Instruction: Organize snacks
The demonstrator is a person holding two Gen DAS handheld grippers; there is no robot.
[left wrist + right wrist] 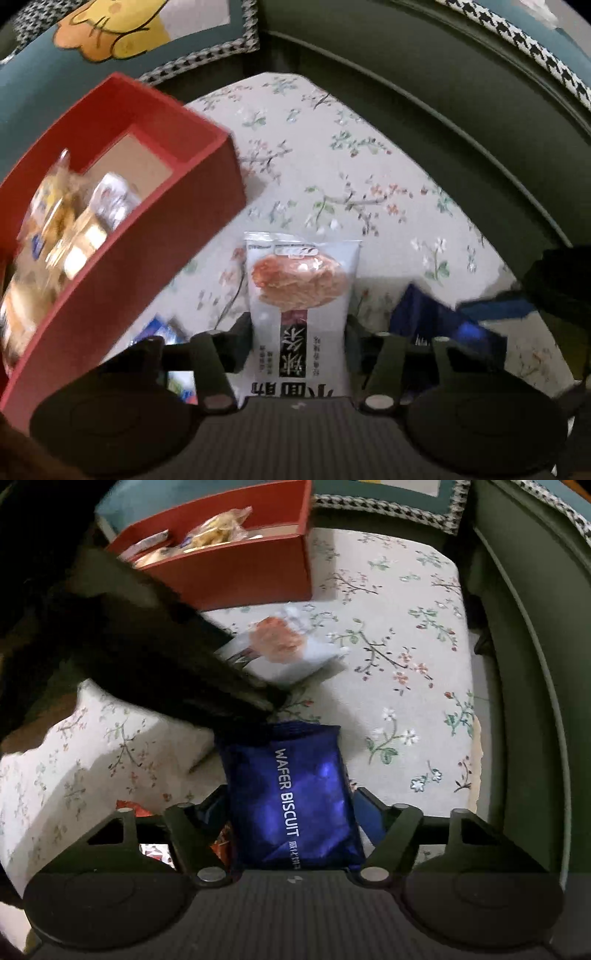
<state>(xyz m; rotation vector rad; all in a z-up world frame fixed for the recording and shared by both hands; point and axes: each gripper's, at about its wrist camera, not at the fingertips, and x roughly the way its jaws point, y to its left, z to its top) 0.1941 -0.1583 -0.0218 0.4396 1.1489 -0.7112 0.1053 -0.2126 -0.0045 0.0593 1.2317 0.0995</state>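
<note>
Nearest the lens in the left wrist view, a white snack packet (pixel 301 295) printed with an orange-red food picture is gripped by its lower end in the left gripper (pixel 299 332), the two fingers closed against its sides. It is held by one end so that the rest of the pack projects forward and can be lowered into a container without the fingers going in first. Whether it hangs clear of the floral cushion (pixel 369 184) or brushes it cannot be told.

In the right wrist view, a blue wafer biscuit pack (pixel 291 797) is clamped in the same way by the right gripper (pixel 291 812), its fingers drawn in on the pack's long edges and the free end pointing away.

A red box (pixel 155 236) stands on the cushion to the left of the white packet, already holding several wrapped snacks (pixel 74 221); its open top faces up so that items can be dropped in. The box appears to be the collecting place, and the white packet is judged the nearer of the two to it.

Other wrappers (pixel 147 834) are glimpsed low beside the right gripper, so sorting seems only partly done. Dark green upholstery (pixel 524 664) frames the cushion, and a patterned pillow (pixel 122 33) leans behind the box.
</note>
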